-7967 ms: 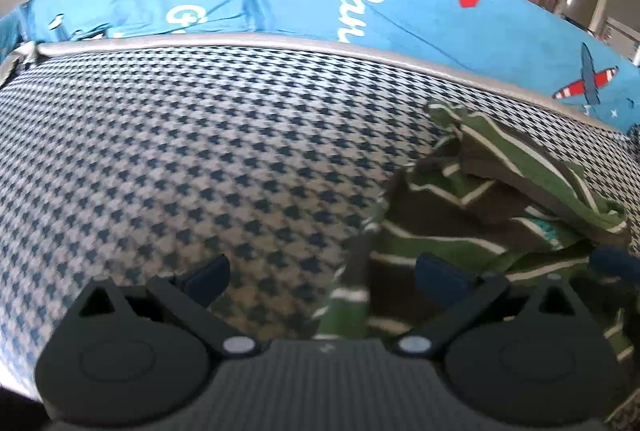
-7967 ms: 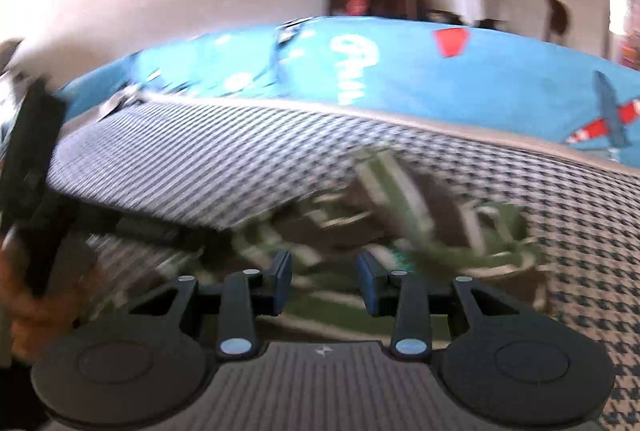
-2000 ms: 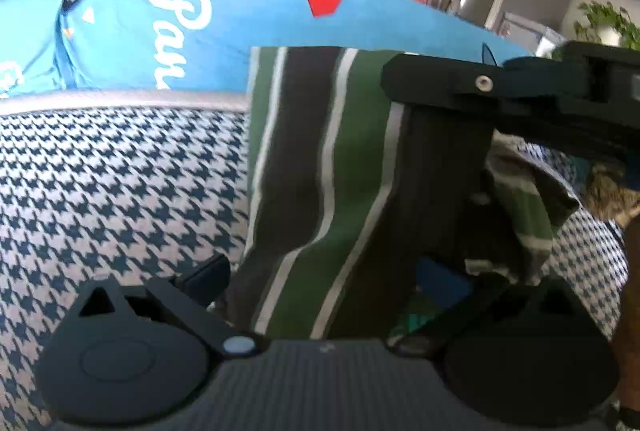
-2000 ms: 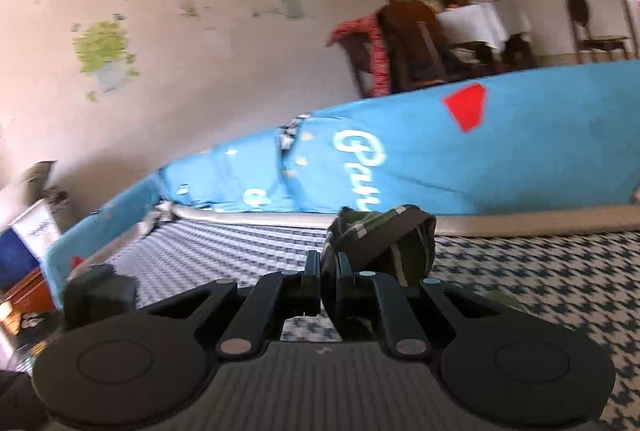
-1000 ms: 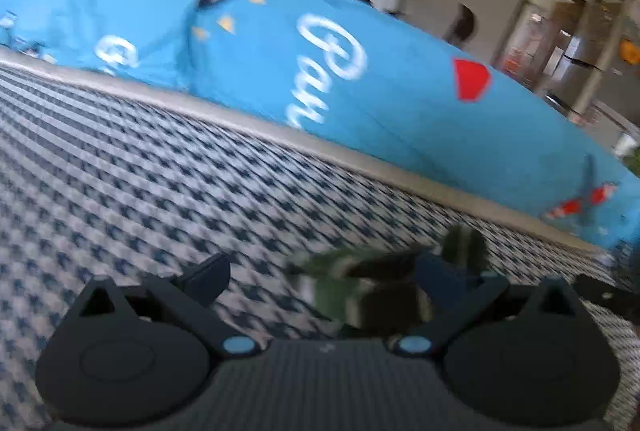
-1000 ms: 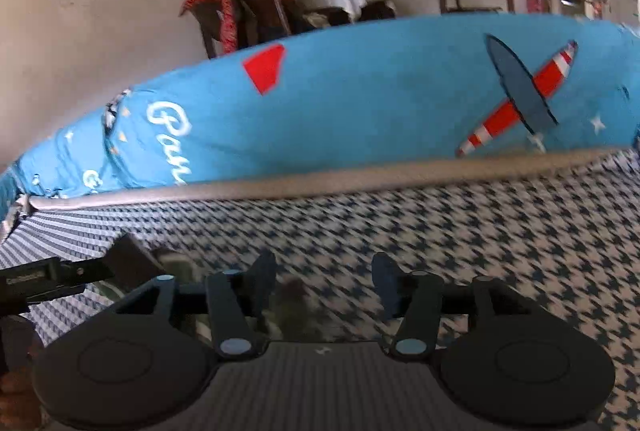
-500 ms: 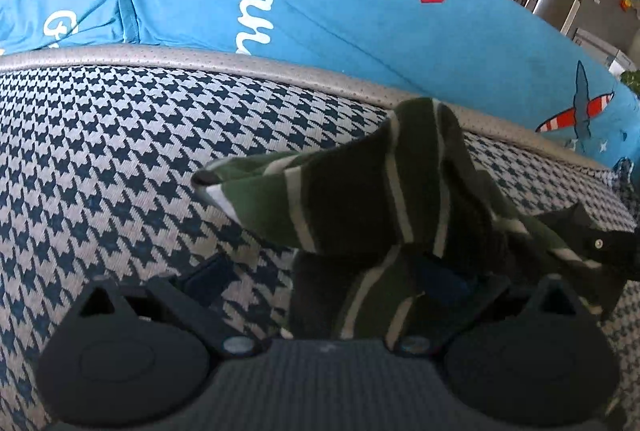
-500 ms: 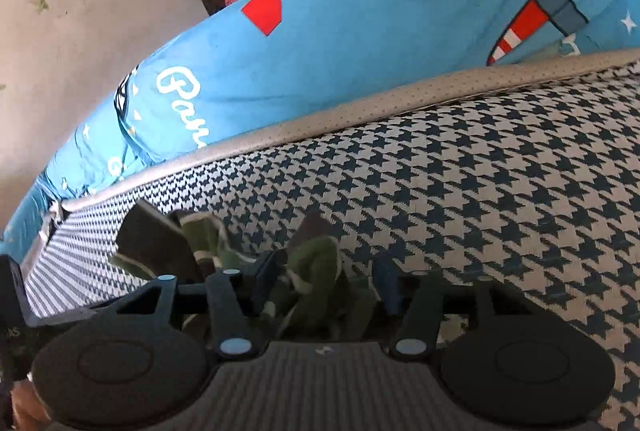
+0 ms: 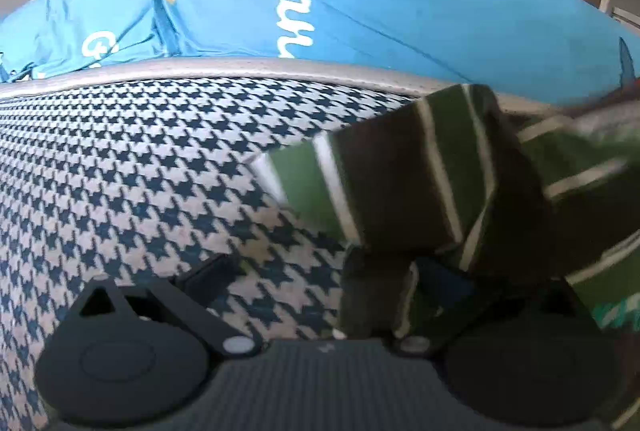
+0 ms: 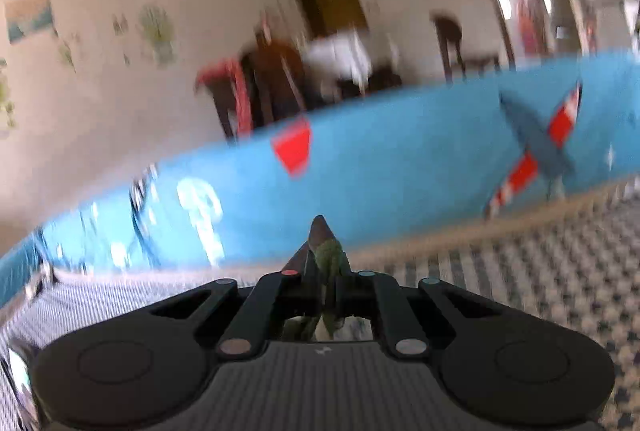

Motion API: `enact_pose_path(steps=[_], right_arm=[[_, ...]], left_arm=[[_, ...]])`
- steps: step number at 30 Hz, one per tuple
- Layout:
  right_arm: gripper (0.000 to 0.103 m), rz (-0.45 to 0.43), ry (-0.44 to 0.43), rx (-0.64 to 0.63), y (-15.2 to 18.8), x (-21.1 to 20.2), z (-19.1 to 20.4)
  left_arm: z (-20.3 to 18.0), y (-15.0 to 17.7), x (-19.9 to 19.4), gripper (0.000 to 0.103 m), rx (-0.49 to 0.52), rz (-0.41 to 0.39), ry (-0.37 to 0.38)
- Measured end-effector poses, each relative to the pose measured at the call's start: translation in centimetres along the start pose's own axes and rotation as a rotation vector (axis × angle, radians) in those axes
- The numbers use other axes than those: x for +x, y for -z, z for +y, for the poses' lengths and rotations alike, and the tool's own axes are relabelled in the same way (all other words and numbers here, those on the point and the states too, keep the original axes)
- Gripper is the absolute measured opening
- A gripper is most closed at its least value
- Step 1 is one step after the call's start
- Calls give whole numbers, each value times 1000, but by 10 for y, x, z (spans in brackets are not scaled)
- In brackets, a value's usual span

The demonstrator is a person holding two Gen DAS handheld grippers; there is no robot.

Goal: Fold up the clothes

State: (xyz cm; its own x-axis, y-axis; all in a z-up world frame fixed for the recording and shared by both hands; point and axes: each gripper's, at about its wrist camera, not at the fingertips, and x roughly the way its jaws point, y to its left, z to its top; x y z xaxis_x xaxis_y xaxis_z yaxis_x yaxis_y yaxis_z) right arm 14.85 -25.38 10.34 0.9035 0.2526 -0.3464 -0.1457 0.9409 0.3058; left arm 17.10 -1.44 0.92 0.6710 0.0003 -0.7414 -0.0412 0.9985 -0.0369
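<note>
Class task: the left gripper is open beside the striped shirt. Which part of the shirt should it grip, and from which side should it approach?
Grip the free corner of the striped shirt that juts left over the houndstooth cover. Bring the left gripper in from the left, low along the cover: that edge looks flat and unbunched, while the right gripper already pinches another part.

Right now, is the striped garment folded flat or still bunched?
Bunched, not folded flat. The green striped garment is crumpled and partly lifted off the houndstooth cushion; the right gripper is shut on a pinch of it.
</note>
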Motion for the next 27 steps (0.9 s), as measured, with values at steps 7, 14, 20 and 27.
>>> enact_pose_path(steps=[7, 14, 20, 27], right_arm=[[10, -54, -69, 26, -6, -7, 13], [17, -29, 168, 49, 0, 3, -4], [21, 66, 191, 111, 5, 10, -24], [39, 189, 124, 154, 22, 27, -29]], left_arm=[[22, -5, 1, 103, -55, -29, -170], [45, -13, 1, 103, -114, -53, -367], [97, -15, 13, 103, -310, 54, -401], [88, -20, -1, 103, -277, -4, -233]])
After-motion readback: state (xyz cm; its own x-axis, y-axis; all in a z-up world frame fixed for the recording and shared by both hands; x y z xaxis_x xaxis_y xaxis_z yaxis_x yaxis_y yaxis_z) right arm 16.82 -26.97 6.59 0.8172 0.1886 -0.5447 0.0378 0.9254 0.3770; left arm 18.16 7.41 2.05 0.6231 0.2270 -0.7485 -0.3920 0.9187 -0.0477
